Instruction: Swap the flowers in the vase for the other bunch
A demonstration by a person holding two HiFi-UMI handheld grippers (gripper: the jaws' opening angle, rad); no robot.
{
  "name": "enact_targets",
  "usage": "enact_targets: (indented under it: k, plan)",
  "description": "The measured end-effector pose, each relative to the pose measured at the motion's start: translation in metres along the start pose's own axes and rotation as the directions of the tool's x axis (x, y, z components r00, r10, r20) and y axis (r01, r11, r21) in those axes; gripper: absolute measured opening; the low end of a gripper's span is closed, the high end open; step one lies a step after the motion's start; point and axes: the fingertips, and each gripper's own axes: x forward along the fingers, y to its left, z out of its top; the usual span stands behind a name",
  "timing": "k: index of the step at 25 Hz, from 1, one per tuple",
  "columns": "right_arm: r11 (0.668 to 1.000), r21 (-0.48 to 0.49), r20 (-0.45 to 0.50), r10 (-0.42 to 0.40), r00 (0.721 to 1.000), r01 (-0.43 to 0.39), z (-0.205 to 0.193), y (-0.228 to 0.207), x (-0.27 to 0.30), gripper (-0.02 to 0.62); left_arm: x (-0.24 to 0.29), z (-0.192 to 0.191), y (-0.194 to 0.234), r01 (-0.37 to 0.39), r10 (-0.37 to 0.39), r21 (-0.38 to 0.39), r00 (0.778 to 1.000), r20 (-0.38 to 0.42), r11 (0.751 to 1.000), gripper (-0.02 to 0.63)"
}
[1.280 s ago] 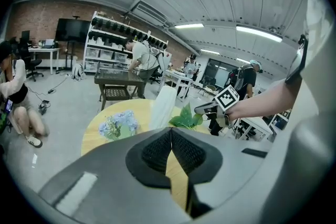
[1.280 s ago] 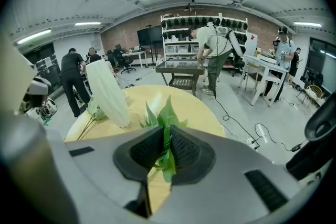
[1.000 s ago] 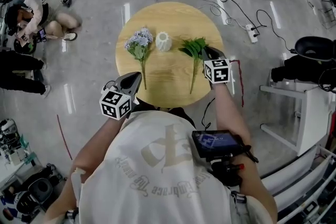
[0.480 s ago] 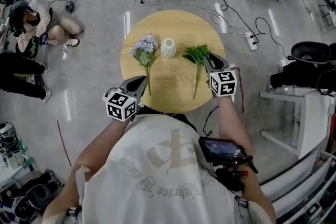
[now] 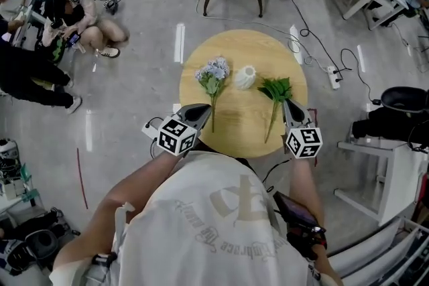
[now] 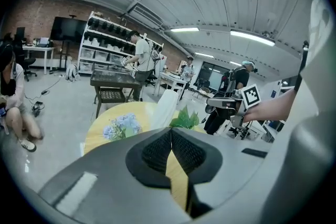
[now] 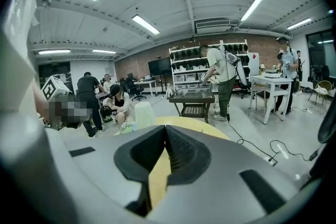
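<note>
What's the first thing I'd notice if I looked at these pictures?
A round wooden table sits in the middle of the grey floor. On it lie a bunch of blue flowers on the left and a green bunch on the right, with a white vase between them. At its near edge are the left gripper and right gripper, jaws shut and empty.

left tool (image 5: 205,108) shut, right tool (image 5: 287,105) just closed, nothing between its jaws
</note>
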Motion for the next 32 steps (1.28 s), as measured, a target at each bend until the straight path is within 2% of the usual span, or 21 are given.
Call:
enact_targets:
  k: [8,13,14,15,16,20,32]
  plan:
    - [0.999,0.034,-0.02,0.012,1.0,-0.012,-0.018,0.032,-0.004,0.008,-0.007,0.005,0.012,0.033,-0.033,-0.015,0.999,0.022,0.999,0.008]
    - [0.998,0.055,-0.03,0.018,0.999,-0.016,-0.024,0.052,0.0,0.008,-0.016,0.003,0.027,0.012,-0.011,-0.042,1.0,0.023,0.999,0.012]
    - [0.998,0.057,-0.031,0.019,0.999,-0.018,-0.024,0.054,0.0,0.008,-0.016,0.001,0.03,0.002,-0.001,-0.051,1.0,0.018,0.999,0.03]
    - [0.998,0.059,-0.032,0.02,0.999,-0.019,-0.025,0.056,0.001,0.008,-0.015,-0.001,0.034,-0.009,0.01,-0.06,1.0,0.012,0.998,0.11]
    - [0.998,0.061,-0.034,0.021,0.999,-0.019,-0.026,0.057,0.002,0.008,-0.014,-0.002,0.037,-0.02,0.02,-0.068,1.0,0.006,0.997,0.149]
    - [0.998,0.066,-0.045,0.021,0.999,-0.018,-0.027,0.059,0.003,0.008,-0.011,-0.004,0.047,-0.052,0.051,-0.098,0.999,-0.005,0.994,0.225]
    - [0.997,0.081,-0.048,0.008,0.999,-0.004,-0.027,0.06,0.005,0.008,0.0,-0.01,0.071,-0.101,0.097,-0.158,0.995,-0.032,0.982,0.307]
